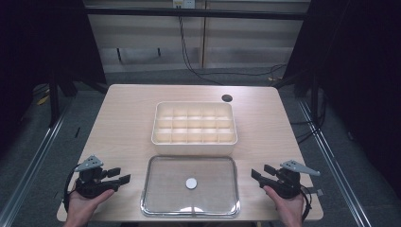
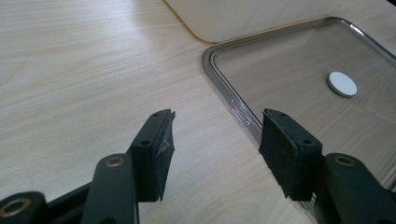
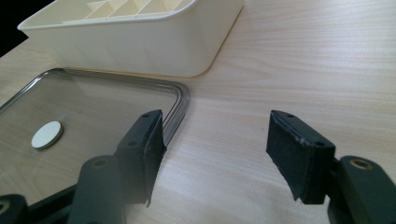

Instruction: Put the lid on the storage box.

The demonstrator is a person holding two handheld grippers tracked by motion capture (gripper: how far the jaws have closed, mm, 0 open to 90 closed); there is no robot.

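We hold the left gripper point(image 1: 124, 176) and the right gripper point(image 1: 258, 176) with jaws parted and nothing between the pads, one at each short side of the clear lid point(image 1: 190, 186), which lies flat on the table point(image 1: 127, 109) at its near edge, just in front of the cream divided box point(image 1: 194, 122). In the left gripper view the lid rim point(image 2: 233, 100) sits just beside the right-hand jaw; in the right gripper view the rim point(image 3: 180, 100) sits just beyond the left-hand jaw. We judge the main risk to be a slipped or skewed grasp: the rim lies low and flush on the wood, so a pad may ride over it or push the lid toward the table edge or against the box. Uneven lifting from the two sides could tilt the lid. We cannot tell whether the white disc point(image 1: 191, 183) is a knob on the lid or lies beneath it, and reflections blur the near rim. The box compartments appear empty, though their floors are partly hidden by the dividers.
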